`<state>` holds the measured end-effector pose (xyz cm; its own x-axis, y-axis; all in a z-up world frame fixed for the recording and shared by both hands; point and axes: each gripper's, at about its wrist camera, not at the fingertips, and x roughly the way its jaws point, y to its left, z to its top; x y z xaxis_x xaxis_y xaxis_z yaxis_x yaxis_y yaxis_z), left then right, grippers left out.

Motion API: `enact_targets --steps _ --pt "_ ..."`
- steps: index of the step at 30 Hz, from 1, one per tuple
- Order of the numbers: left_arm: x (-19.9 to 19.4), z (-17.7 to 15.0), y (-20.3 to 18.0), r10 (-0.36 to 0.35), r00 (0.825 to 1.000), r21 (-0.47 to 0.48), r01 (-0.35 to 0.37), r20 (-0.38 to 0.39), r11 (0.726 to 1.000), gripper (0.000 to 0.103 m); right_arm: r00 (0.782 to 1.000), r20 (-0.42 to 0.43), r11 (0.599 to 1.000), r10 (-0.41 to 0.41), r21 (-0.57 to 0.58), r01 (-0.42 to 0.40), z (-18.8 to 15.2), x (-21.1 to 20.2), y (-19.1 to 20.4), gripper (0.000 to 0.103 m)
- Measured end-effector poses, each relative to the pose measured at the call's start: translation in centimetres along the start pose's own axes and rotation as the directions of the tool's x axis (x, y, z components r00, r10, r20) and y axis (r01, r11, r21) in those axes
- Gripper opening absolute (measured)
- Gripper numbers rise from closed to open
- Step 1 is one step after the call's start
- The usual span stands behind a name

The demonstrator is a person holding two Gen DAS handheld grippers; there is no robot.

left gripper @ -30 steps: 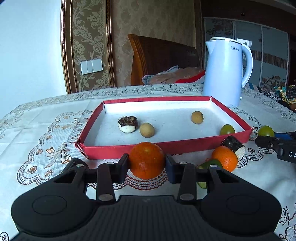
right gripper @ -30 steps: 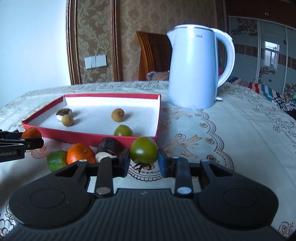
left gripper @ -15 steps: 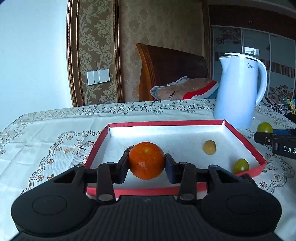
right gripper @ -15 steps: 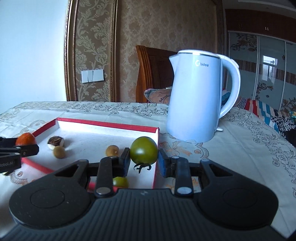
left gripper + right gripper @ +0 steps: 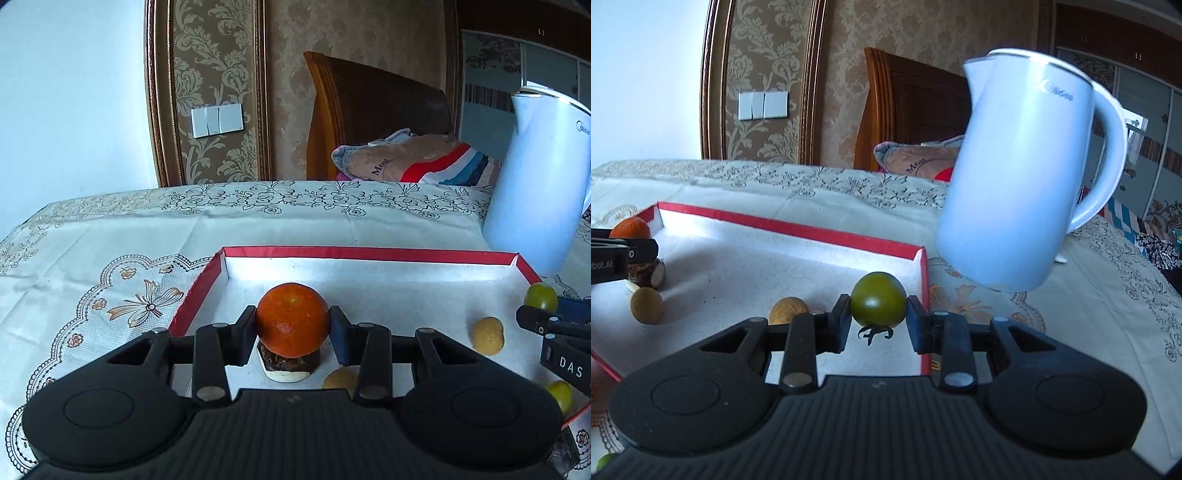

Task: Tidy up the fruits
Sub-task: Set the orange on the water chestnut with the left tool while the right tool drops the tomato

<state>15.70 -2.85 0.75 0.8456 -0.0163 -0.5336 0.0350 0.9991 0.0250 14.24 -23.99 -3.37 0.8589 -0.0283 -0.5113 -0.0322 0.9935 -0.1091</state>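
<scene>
You're over the red tray (image 5: 369,254) now: left gripper (image 5: 293,334) pinching the orange (image 5: 291,319), right gripper (image 5: 875,323) pinching the green tomato (image 5: 878,300). Next, lower both and release inside the tray.

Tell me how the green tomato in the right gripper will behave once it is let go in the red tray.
The green tomato is round and smooth, so it will likely roll on the flat floor of the red tray. The right gripper holds it by its sides alone; squeezing harder might bruise it.

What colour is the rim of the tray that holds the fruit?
Red, with a white inside; the tray shows best in the left wrist view.
</scene>
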Motion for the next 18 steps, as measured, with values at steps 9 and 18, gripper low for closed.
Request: enact_targets --steps 9,18 --pt "0.10 -0.26 -0.12 0.002 1.000 -0.003 -0.002 0.005 1.000 0.041 0.999 -0.049 1.000 0.003 0.007 -0.003 -0.67 1.01 0.33 0.030" --pt "-0.11 -0.65 -0.60 0.023 1.000 0.015 -0.023 0.018 1.000 0.041 0.999 -0.036 1.000 0.002 0.011 -0.002 -0.71 0.90 0.25 0.030"
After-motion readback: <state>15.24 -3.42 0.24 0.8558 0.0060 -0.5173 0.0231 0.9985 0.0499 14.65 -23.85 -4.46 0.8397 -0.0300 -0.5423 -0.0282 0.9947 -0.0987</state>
